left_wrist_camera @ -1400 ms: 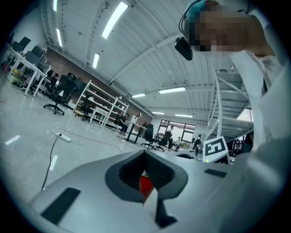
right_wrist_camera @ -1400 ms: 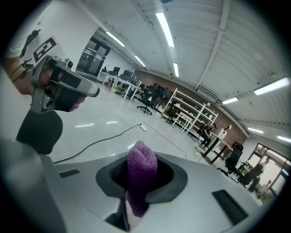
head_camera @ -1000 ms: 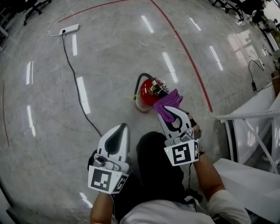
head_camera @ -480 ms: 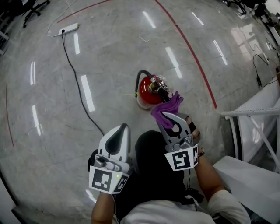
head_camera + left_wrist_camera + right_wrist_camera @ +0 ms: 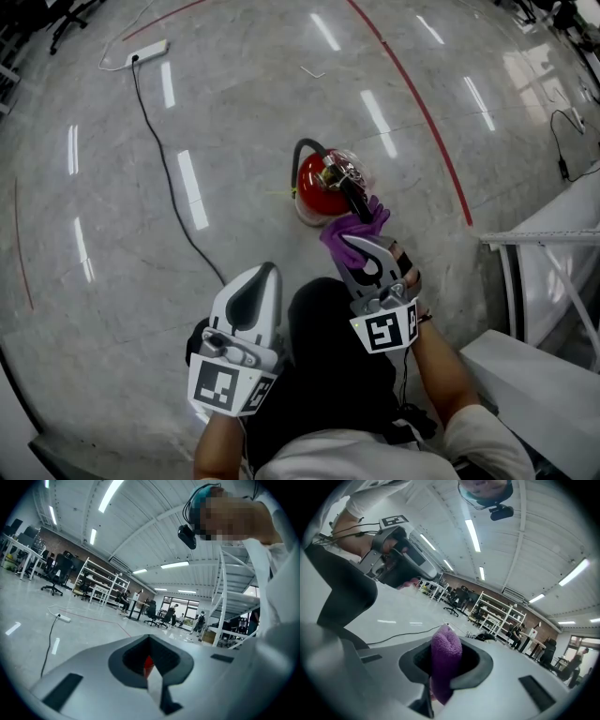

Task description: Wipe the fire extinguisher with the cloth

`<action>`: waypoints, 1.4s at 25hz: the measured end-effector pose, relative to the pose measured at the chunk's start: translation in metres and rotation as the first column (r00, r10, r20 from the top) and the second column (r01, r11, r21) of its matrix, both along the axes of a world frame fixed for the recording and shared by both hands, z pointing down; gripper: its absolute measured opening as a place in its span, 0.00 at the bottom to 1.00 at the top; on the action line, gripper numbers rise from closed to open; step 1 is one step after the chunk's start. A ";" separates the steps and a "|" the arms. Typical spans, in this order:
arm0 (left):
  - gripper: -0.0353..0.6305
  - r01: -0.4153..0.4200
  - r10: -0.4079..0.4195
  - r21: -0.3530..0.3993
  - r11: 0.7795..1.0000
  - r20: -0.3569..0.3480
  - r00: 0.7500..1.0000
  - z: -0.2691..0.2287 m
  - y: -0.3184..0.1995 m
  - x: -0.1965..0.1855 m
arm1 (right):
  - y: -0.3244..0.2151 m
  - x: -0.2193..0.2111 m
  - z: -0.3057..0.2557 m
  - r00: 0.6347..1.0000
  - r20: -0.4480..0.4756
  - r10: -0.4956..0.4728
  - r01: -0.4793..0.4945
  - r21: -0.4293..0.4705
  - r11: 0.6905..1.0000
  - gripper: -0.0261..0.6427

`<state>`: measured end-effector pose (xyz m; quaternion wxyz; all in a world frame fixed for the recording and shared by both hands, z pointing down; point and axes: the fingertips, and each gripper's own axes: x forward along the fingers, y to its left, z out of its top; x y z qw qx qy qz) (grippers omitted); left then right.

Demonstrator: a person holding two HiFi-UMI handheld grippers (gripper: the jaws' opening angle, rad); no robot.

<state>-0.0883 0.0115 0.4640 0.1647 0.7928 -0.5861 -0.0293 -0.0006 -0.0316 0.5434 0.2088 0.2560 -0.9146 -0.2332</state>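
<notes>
Floor (image 5: 234,112) first: pale polished stone that throws back the ceiling lights and stretches far ahead. A red line (image 5: 422,112) curves across it on the right, and white shelving (image 5: 544,244) stands at the near right. It looks slick, so I judge the can could skate or rock if I shove it sideways. Standing upright on it, just beyond my right gripper, is the fire extinguisher (image 5: 314,192), a red steel cylinder with a black hose (image 5: 302,155) looped on its far left and a metal valve head (image 5: 337,173) on top. I expect it to be heavy, stiff and smooth, best steadied at the neck under the valve while I rub the body. A black cable (image 5: 173,187) runs from a power strip (image 5: 148,52) at the far left towards my legs, well apart from the can. The cloth (image 5: 345,234) is purple, soft and light, a thick fold that will drape around the curve. It seems to touch the can's near right shoulder. My right gripper (image 5: 364,255) has its fingers clamped on that fold. My left gripper (image 5: 264,274) hangs near me on the left, fingers pressed together with nothing between them.
</notes>
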 end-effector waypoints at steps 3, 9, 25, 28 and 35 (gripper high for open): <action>0.06 0.000 0.000 -0.012 1.000 -0.003 1.000 0.004 0.001 0.001 | -0.005 -0.003 0.011 0.999 0.033 -0.009 0.009 -0.001 1.000 0.14; 0.06 -0.009 0.009 -0.020 1.000 0.004 1.000 0.007 0.003 0.005 | -0.002 -0.004 0.013 0.996 0.071 -0.049 0.047 0.036 0.998 0.14; 0.06 -0.018 0.018 -0.031 0.999 0.011 1.000 0.011 0.002 0.007 | 0.002 -0.001 0.048 0.994 -0.059 -0.093 0.095 0.035 0.995 0.14; 0.06 -0.011 0.011 -0.033 0.999 0.009 1.000 0.012 0.004 0.005 | -0.004 -0.002 0.054 0.992 -0.065 -0.105 0.106 0.011 0.994 0.14; 0.06 -0.012 0.012 -0.036 0.999 0.012 1.000 0.013 0.009 -0.001 | -0.008 -0.012 0.070 0.984 -0.108 -0.141 0.142 -0.003 0.990 0.14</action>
